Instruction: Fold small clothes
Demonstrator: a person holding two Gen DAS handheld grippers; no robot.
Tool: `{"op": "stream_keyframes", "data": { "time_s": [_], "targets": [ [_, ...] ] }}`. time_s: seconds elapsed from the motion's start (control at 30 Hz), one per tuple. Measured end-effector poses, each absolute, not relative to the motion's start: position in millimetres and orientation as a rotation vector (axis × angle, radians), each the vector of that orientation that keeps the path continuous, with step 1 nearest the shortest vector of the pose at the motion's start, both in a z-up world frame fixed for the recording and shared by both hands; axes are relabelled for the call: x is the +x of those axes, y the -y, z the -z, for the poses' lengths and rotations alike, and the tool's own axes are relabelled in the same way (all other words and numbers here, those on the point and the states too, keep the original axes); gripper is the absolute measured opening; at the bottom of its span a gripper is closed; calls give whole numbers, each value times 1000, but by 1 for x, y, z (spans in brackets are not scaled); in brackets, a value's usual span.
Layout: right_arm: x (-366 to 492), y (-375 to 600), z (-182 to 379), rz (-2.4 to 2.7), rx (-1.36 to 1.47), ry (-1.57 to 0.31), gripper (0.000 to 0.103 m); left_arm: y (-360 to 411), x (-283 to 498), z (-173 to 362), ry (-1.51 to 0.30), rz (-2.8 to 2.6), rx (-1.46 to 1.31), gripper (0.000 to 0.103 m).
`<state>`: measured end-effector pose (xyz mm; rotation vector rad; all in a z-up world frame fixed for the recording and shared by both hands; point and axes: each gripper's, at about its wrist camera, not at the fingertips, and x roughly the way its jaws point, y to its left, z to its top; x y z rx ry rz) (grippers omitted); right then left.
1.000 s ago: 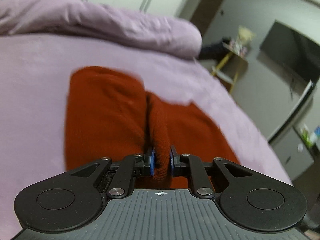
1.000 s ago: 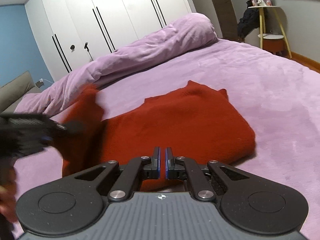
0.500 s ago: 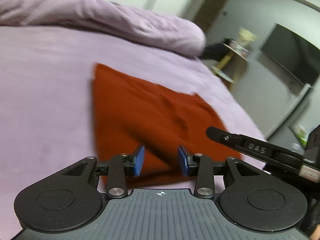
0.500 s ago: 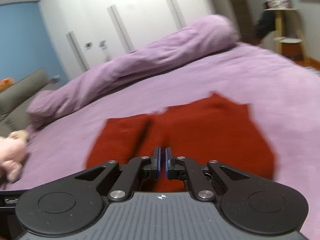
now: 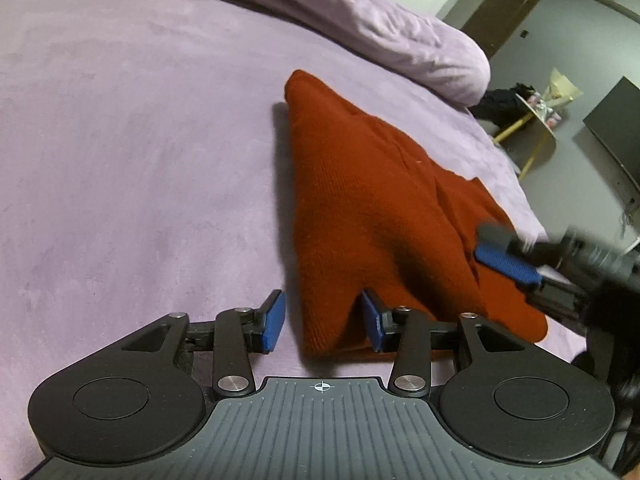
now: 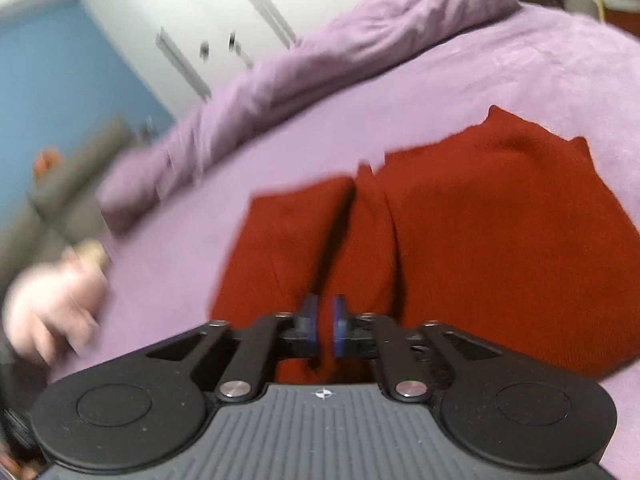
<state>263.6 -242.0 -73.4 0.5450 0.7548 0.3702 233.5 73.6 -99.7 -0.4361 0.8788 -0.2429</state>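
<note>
Left wrist view: tongs spread wide at the near corner of a folded red knit on the bed.

Nearest, the left gripper (image 5: 323, 322) stands wide and holds nothing, its right pad against the near hem of the red garment (image 5: 384, 216) and its left pad over bare purple bedspread (image 5: 132, 152). A good grip, I judge, wants both pads astride that corner and all layers caught before lifting. Further right, the right gripper (image 5: 506, 264) lies blurred over the garment's right side. In the right wrist view its jaws (image 6: 323, 330) stand close together with a slim gap, over the near hem beside a central ridge; whether they pinch cloth I cannot tell. Beyond the garment, well apart, lies the rumpled duvet (image 5: 360, 24).
</note>
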Motion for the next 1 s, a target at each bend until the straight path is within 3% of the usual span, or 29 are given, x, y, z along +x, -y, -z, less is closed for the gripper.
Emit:
{"op": "stream_keyframes", "data": {
  "time_s": [0.07,0.13,0.17,0.2,0.23,0.43,0.57,0.67,0.8,0.93,1.0],
  "targets": [
    [277,243,77,-416,642,-771,42,-70,233,98,-878,243,-409,46],
    [293,231,81,-431,644,-806,42,-66,233,95,-878,241,-391,46],
    [297,226,84,-433,612,-819,39,-65,233,92,-879,236,-387,46],
    [301,217,87,-437,570,-831,19,-64,234,89,-872,231,-386,46],
    [303,210,89,-440,527,-830,12,-65,232,86,-860,230,-387,46],
    [276,203,66,-345,347,-720,9,-60,236,80,-839,240,-380,47],
    [283,203,93,-270,279,-823,10,-53,247,98,-902,261,-403,54],
    [285,212,94,-308,315,-819,16,-58,248,101,-900,259,-428,56],
    [284,248,85,-274,465,-748,43,-60,246,101,-894,257,-427,56],
    [298,277,109,-325,703,-841,48,-54,245,102,-890,249,-417,56],
    [307,279,124,-406,841,-876,58,-53,244,101,-892,250,-410,56]
  ]
}}
